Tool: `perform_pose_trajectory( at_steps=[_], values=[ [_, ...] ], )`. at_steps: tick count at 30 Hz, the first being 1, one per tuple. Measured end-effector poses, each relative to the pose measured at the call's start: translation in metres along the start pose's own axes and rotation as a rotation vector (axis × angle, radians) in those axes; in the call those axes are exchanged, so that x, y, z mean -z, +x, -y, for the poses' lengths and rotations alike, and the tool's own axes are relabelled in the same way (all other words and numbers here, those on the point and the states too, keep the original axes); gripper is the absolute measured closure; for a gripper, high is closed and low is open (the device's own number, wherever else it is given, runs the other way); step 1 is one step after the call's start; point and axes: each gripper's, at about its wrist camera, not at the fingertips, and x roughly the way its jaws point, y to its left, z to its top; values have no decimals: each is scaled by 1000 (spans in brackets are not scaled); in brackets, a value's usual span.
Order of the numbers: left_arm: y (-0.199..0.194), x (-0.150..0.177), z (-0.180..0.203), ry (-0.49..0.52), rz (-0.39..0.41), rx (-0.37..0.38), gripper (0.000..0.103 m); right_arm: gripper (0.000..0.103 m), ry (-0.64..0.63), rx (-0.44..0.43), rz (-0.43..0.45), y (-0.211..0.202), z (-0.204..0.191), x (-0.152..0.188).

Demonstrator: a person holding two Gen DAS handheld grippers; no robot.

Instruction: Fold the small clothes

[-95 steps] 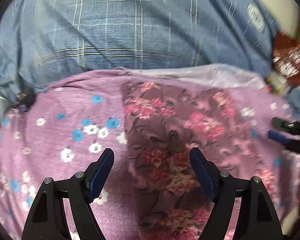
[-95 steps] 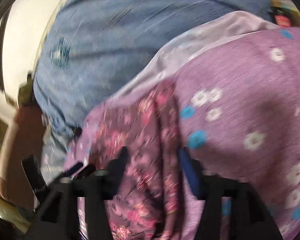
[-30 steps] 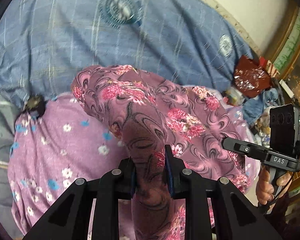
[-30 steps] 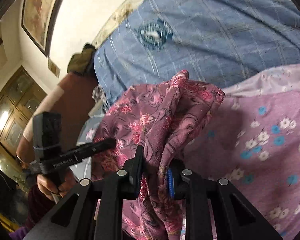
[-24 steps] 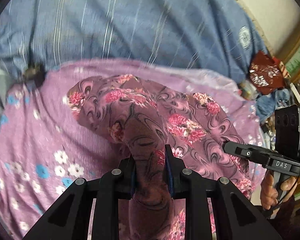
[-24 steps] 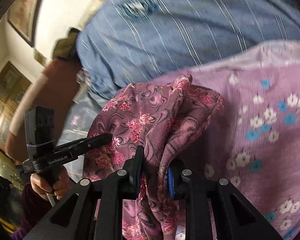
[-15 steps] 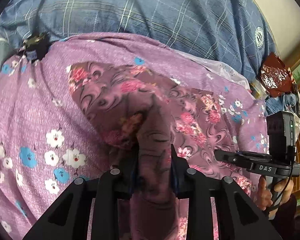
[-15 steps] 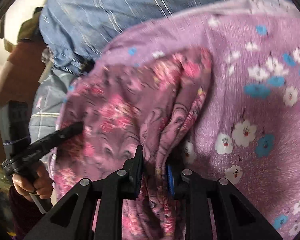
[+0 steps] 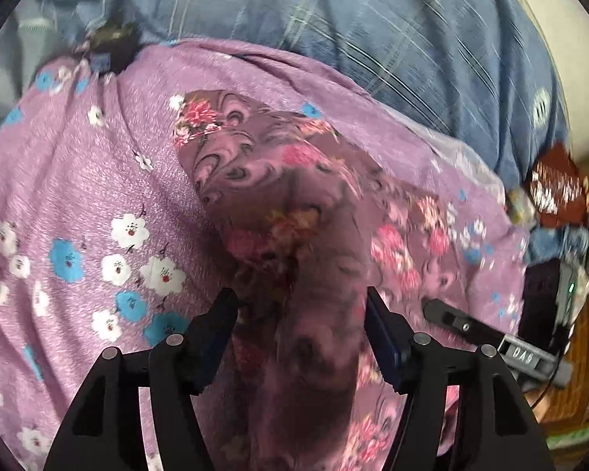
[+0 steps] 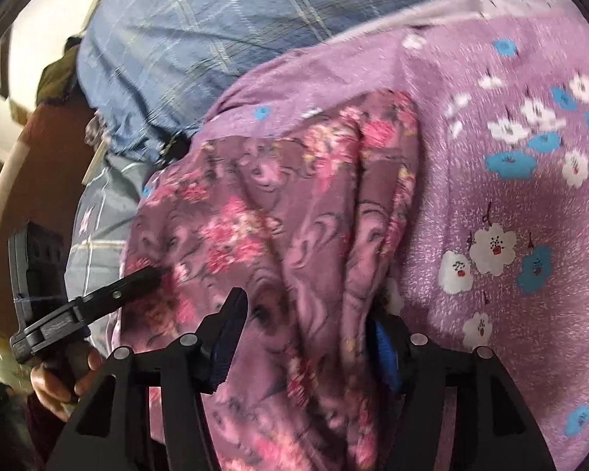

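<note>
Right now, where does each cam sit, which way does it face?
Left wrist: on the left gripper, facing down its open fingers at the dark floral garment; right gripper enters at right.
Right wrist: on the right gripper, open, facing the same garment; left gripper and hand at left.
Shared: garment, purple flowered sheet, blue plaid cloth.

A home bedroom: a bed spread with a lilac flowered sheet (image 9: 82, 180) and a blue checked blanket (image 10: 200, 35), beside a plain wall (image 10: 39, 35).
</note>
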Motion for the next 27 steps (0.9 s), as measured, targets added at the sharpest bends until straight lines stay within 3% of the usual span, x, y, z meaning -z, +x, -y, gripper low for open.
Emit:
perform_pose_trajectory(
  at_steps=[3,10,11,12,13,14,17,19,20,22,23,25,27],
  values=[
    [8,-13,-6,-64,5,28,34,41,23,-56,34,1,5,-5],
    [25,-47,-7,-78,-4,-2,34,46,132,-170,79,6,23,-22],
    [28,-50,-2,-45,-4,-3,35,59,119,-170,68,8,21,-25],
    [31,-53,2,-7,-3,0,36,81,106,-157,62,10,18,-27],
    [32,-54,9,45,0,26,41,89,89,-136,64,10,15,-28],
    [32,-53,15,75,4,63,53,89,74,-129,70,9,12,-29],
    [30,-58,34,167,-7,209,60,89,-1,-153,126,-10,-6,-30],
    [19,-62,42,203,1,366,65,89,-72,-181,185,-30,-20,-28],
    [5,-64,43,218,38,502,66,89,-105,-202,215,-40,-25,-27],
    [-11,-67,36,230,117,643,65,89,-191,-291,302,-65,-38,-21],
    [-12,-70,27,219,149,659,63,89,-229,-315,337,-72,-43,-19],
    [2,-78,1,147,158,587,63,89,-241,-306,338,-68,-45,-23],
    [33,-86,-39,7,102,378,63,88,-176,-299,257,-43,-33,-31]
  ],
)
